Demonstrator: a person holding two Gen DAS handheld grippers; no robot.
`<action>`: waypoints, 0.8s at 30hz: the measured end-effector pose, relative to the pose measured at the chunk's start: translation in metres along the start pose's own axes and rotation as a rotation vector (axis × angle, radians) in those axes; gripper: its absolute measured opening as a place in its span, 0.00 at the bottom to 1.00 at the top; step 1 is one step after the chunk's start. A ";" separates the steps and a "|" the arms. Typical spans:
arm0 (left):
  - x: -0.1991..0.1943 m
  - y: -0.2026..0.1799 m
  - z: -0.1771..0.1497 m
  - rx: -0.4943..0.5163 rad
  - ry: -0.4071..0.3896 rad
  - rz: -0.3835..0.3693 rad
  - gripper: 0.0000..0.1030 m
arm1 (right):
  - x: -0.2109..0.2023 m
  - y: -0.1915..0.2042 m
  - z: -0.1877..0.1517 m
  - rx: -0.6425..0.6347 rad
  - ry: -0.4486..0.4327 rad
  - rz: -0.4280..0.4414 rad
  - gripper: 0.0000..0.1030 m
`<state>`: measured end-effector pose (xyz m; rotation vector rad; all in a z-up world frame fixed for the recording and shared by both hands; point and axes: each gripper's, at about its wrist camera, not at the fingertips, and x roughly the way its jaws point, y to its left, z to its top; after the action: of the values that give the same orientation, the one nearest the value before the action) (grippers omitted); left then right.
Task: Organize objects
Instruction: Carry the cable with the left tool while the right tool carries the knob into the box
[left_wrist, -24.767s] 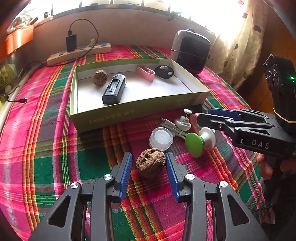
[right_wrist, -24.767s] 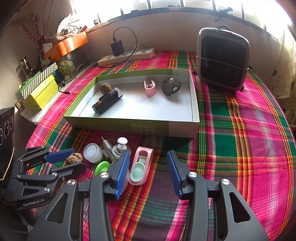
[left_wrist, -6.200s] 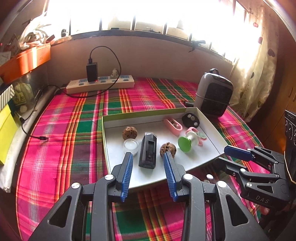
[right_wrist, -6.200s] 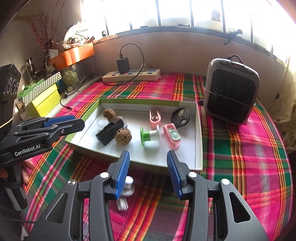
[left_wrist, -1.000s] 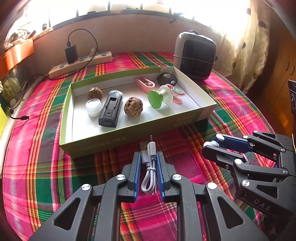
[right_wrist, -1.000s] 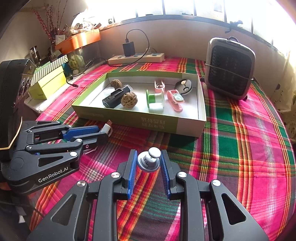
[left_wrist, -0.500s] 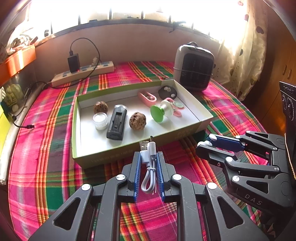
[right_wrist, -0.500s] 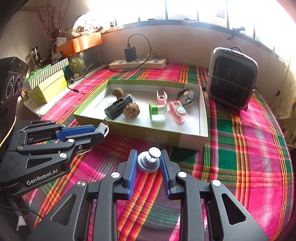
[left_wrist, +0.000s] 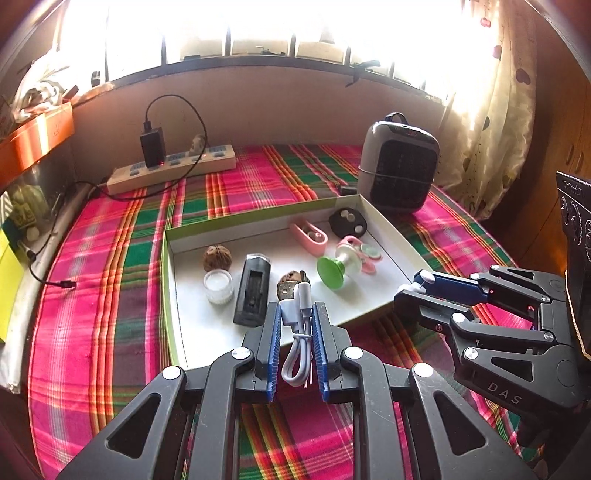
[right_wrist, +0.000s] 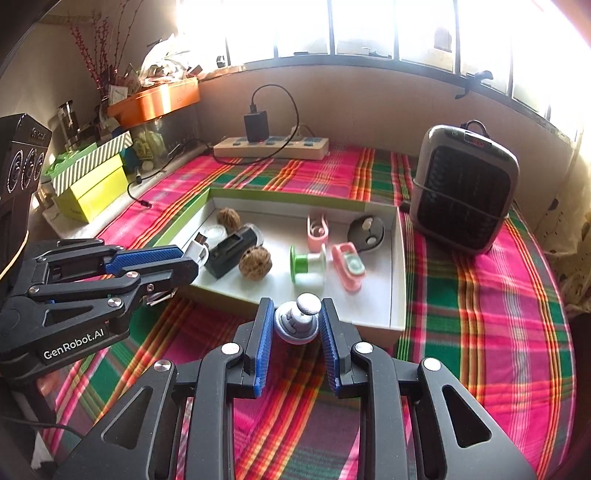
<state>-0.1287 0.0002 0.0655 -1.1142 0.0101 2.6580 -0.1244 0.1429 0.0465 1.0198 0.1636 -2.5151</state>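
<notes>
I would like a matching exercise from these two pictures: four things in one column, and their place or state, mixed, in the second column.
Things:
1. white USB cable
2. grey knob
3. green spool
4. power strip

Places:
A. on the cloth near the wall
B. lying in the box
C. clamped in the left gripper
D. clamped in the right gripper

Pairs: 1-C, 2-D, 3-B, 4-A

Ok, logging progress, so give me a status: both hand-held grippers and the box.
Left hand-held gripper shut on coiled white USB cable. Right hand-held gripper shut on small grey knobbed piece. Green-sided cardboard box ahead, nothing blocking.
</notes>
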 end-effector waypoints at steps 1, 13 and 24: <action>0.002 0.001 0.003 -0.003 0.000 -0.003 0.15 | 0.001 -0.001 0.002 0.002 0.000 0.000 0.26; 0.024 0.012 0.025 -0.015 0.011 -0.022 0.15 | 0.023 -0.010 0.016 0.004 0.032 -0.003 0.26; 0.053 0.013 0.041 -0.027 0.039 -0.050 0.15 | 0.047 -0.018 0.018 0.013 0.093 0.008 0.25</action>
<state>-0.1966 0.0043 0.0562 -1.1594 -0.0458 2.6000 -0.1736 0.1388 0.0267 1.1412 0.1705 -2.4658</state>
